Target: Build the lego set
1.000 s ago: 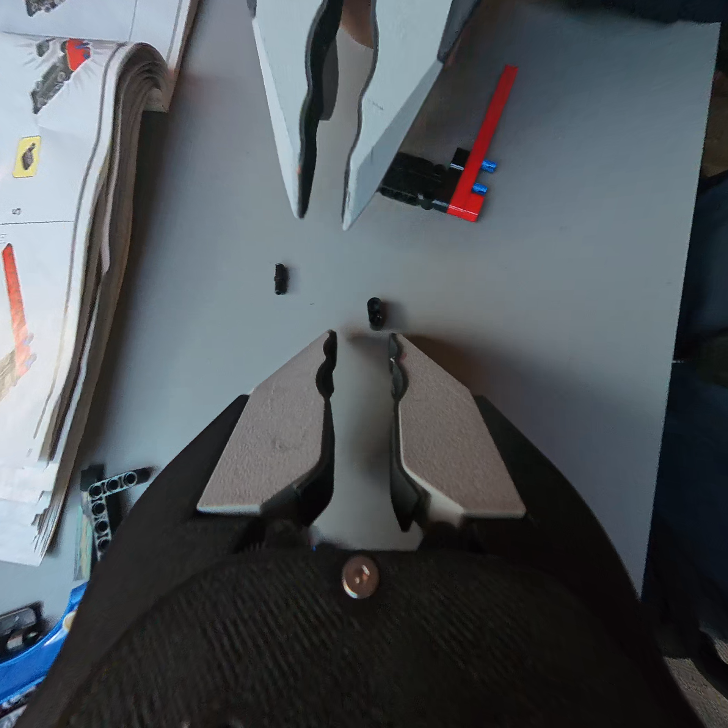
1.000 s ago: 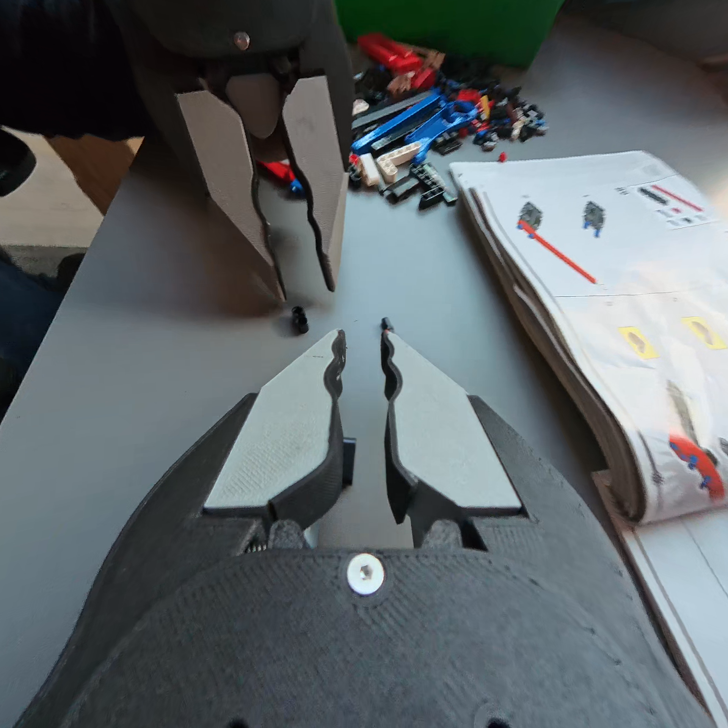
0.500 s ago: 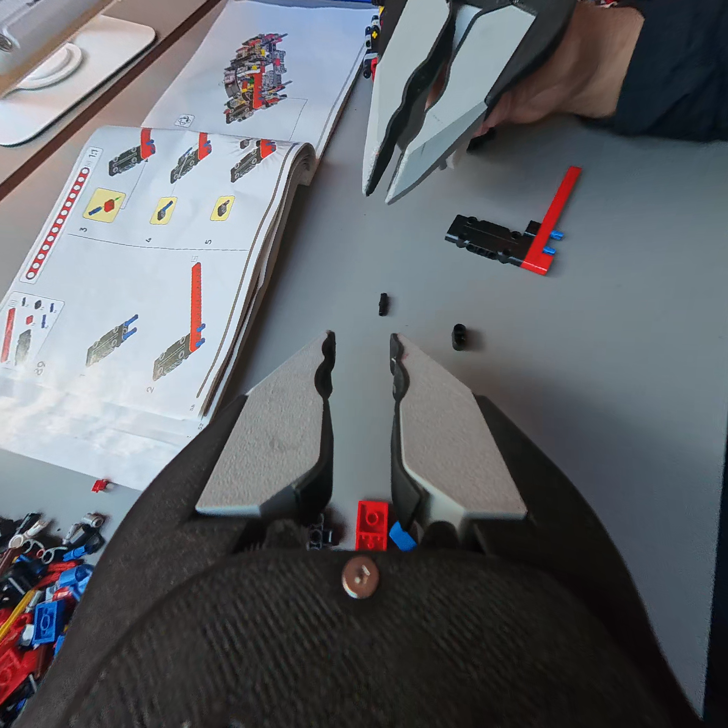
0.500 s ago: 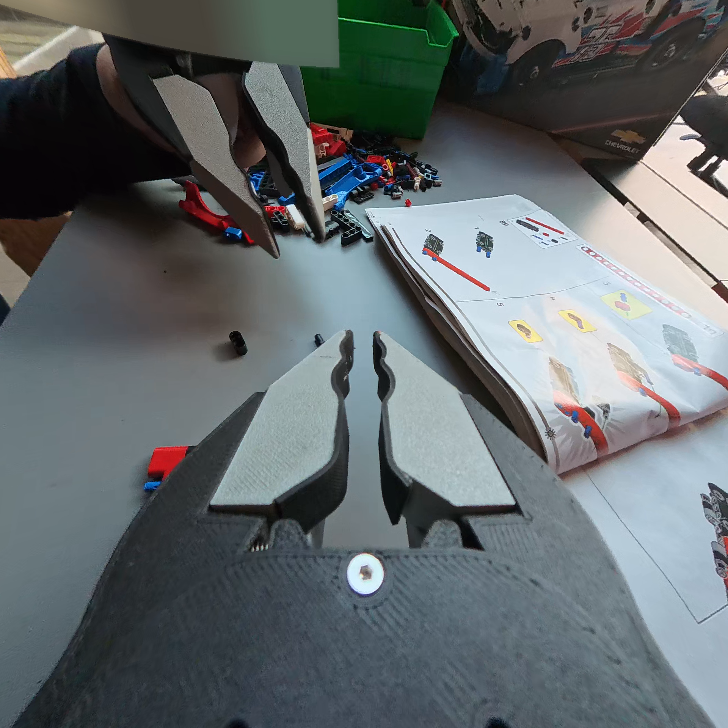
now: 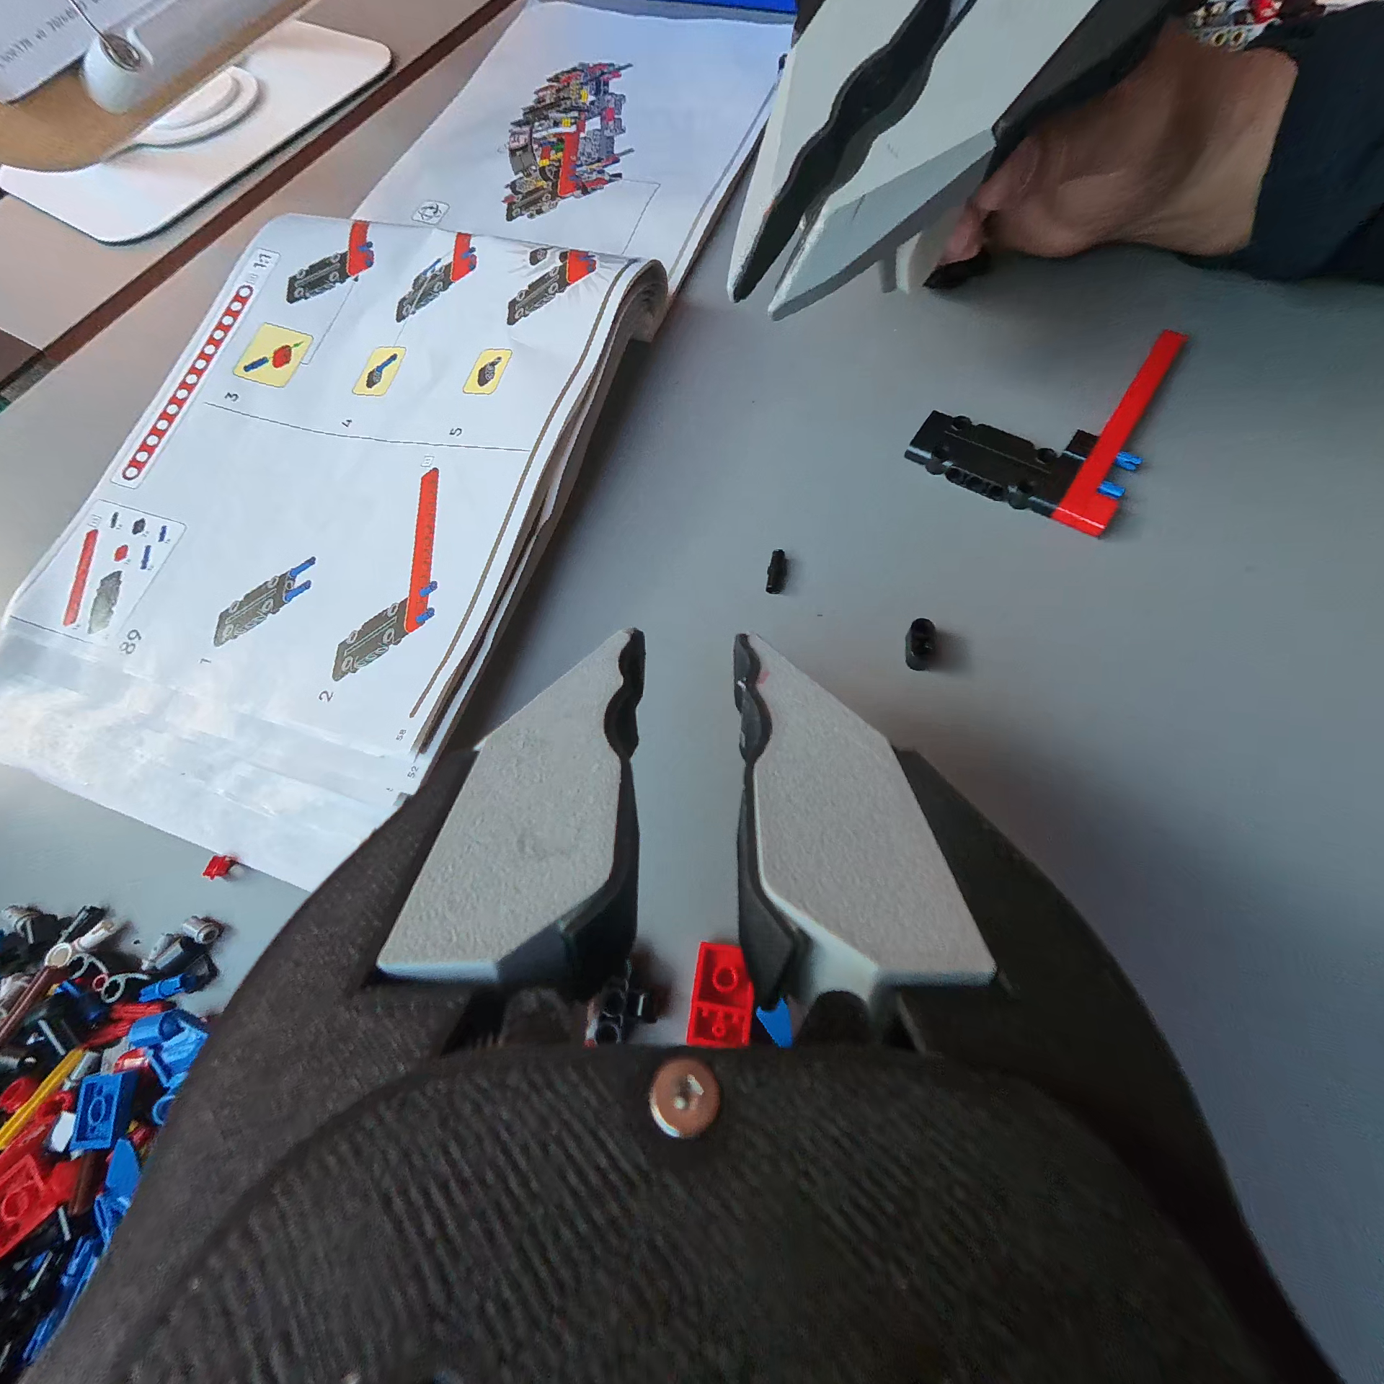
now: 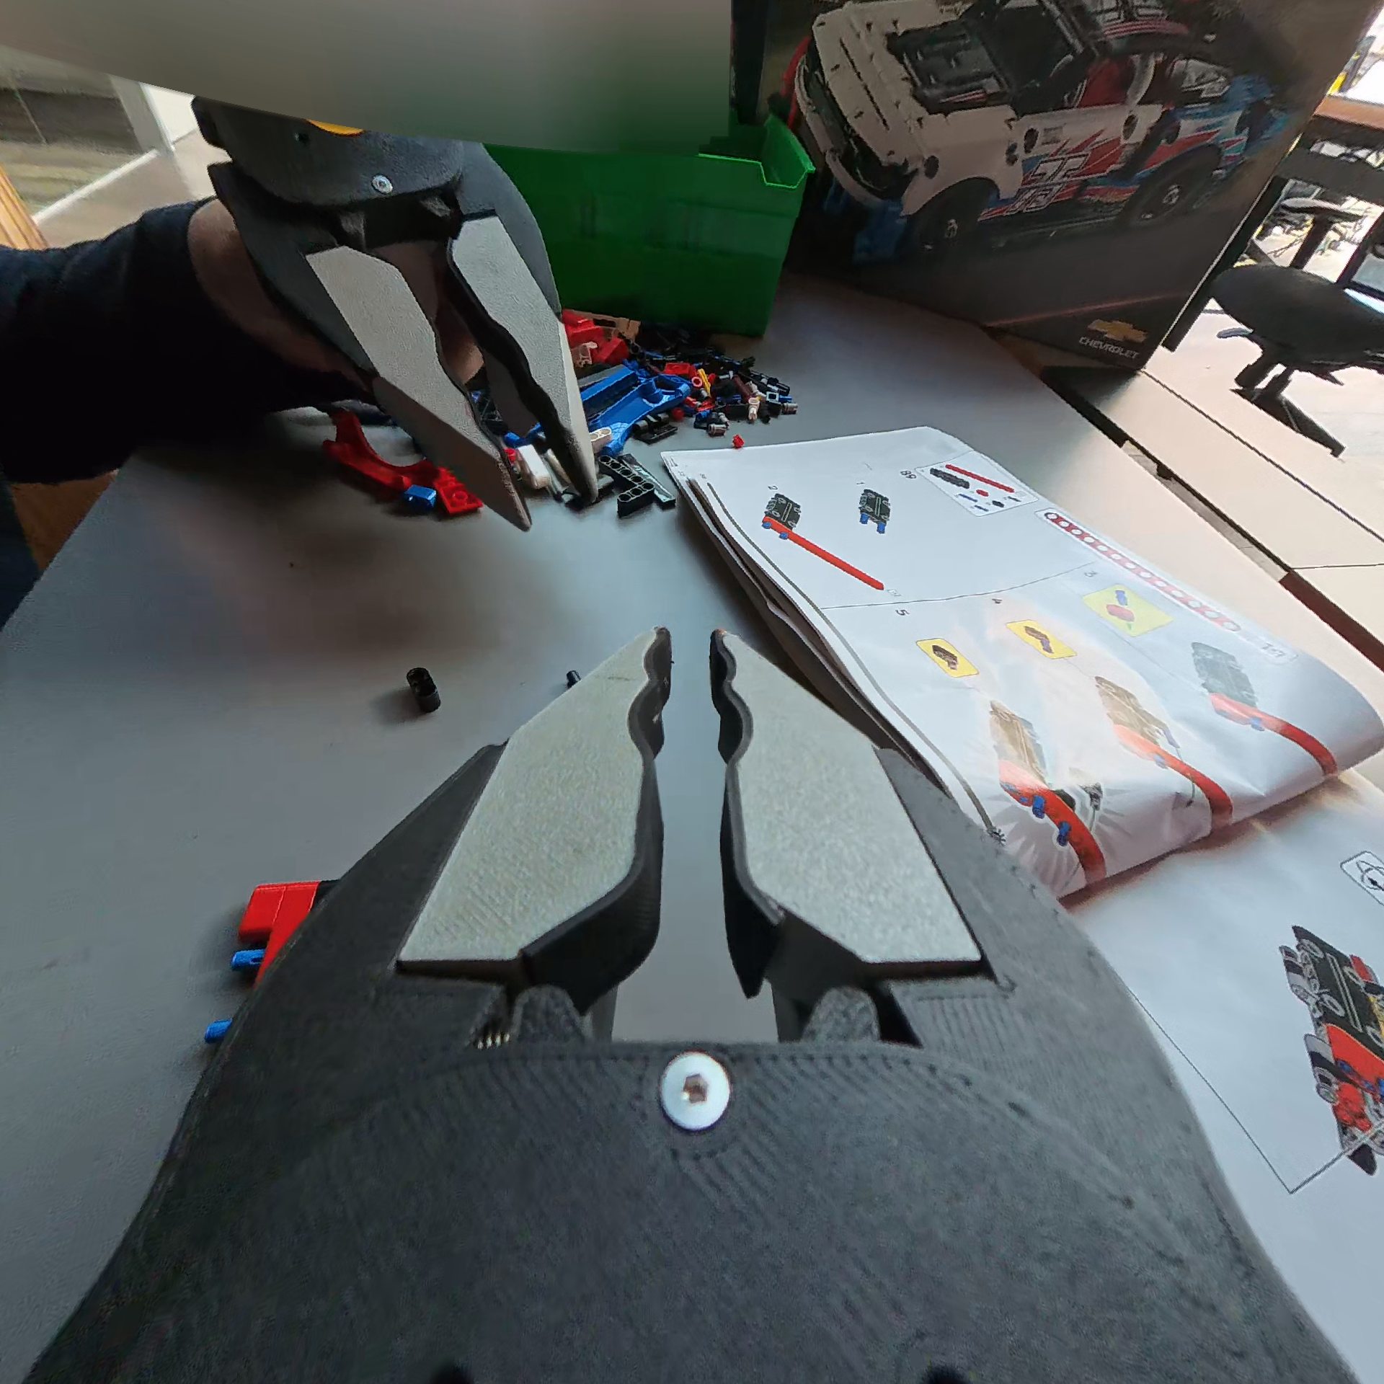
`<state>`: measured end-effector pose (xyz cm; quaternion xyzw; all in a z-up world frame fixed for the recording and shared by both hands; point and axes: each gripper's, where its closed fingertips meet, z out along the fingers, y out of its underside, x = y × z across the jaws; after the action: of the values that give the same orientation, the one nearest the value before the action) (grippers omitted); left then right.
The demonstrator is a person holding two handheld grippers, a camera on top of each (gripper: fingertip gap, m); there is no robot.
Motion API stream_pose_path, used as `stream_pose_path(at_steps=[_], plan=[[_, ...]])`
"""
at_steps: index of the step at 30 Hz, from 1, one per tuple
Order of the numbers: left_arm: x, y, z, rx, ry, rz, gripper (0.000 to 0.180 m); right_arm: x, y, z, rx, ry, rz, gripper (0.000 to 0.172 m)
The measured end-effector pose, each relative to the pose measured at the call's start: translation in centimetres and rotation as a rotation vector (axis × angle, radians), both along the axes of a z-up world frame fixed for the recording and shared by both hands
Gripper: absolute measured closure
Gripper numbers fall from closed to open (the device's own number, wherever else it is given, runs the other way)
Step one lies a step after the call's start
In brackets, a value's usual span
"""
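Black little pin lies on the grey table, at 1 o'clock from the left gripper, w/ a black round bit at 3 o'clock. Left gripper: fingers apart, nothing in them. Right gripper: fingers a bit apart, nothing in them. Black-and-red built piece sits further out at 2 o'clock; open booklet at 10 o'clock; brick pile at 8 o'clock.

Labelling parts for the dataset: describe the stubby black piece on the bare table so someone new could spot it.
Start at the open booklet and move right across the grey table toward the black-and-red assembly. Two small black parts lie loose short of it. The bush is the right-hand one: short, fat and hollow, unlike the thin pin.
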<state>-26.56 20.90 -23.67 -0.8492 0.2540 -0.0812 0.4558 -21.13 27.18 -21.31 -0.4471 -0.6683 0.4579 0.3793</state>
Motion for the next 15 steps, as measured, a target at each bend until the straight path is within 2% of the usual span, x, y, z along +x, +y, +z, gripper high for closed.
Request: stream_pose_path(at_steps=[8,15], plan=[[0.0,0.0,-0.5,-0.019,0.007,-0.001,0.160,-0.2,-1.1,-1.4,0.060,-0.081,0.054,0.160],[-0.2,-0.1,-1.5,-0.040,0.059,0.000,0.164,-0.8,-3.5,-5.4,0.137,-0.336,0.165,0.150]])
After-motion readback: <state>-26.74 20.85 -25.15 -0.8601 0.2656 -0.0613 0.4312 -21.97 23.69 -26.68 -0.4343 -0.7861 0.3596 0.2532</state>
